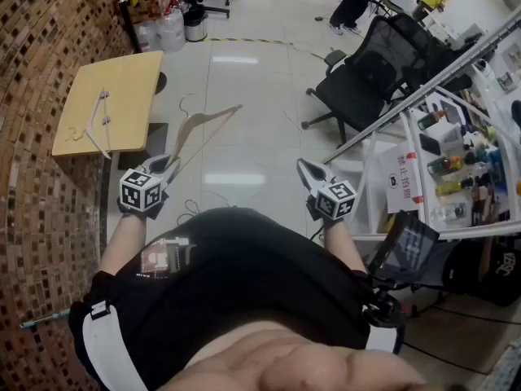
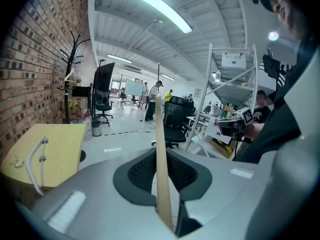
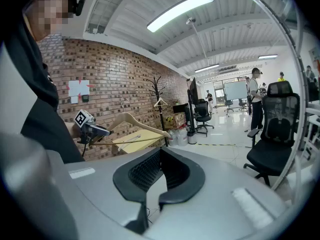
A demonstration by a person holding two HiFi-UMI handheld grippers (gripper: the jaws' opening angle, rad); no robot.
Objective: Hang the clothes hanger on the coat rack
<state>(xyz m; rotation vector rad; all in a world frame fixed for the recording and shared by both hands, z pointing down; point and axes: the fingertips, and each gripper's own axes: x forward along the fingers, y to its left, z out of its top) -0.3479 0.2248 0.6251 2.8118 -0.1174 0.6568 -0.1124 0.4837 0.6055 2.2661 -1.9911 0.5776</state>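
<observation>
Left gripper (image 1: 167, 168) is clenched on the pale wooden clothes hanger (image 2: 160, 144), pads pinching it near one end. The rest sticks out ahead over the tiled floor, w/ the thin wire hook at its middle left free. It's prob. held by the end so the hook can catch a peg w/o the gripper getting in the way.

Right gripper (image 1: 308, 169) is released, nothing betw. its jaws. It hangs about level w/ the other at the person's waist, likely kept spare to steady the hanger.

Black metal coat rack (image 2: 67, 101) stands by the brick wall, beyond the light wooden desk (image 1: 114, 88) and well apart from the hanger, so the carry isn't done yet. One hanger hangs on the rack. A thin white hanger (image 1: 99, 129) lies at the desk's near edge.

Next step, by my guess: walk past the desk, then lift so the hook clears a rack arm. Risk: w/ a one-end grip the hanger may swing or twist.
</observation>
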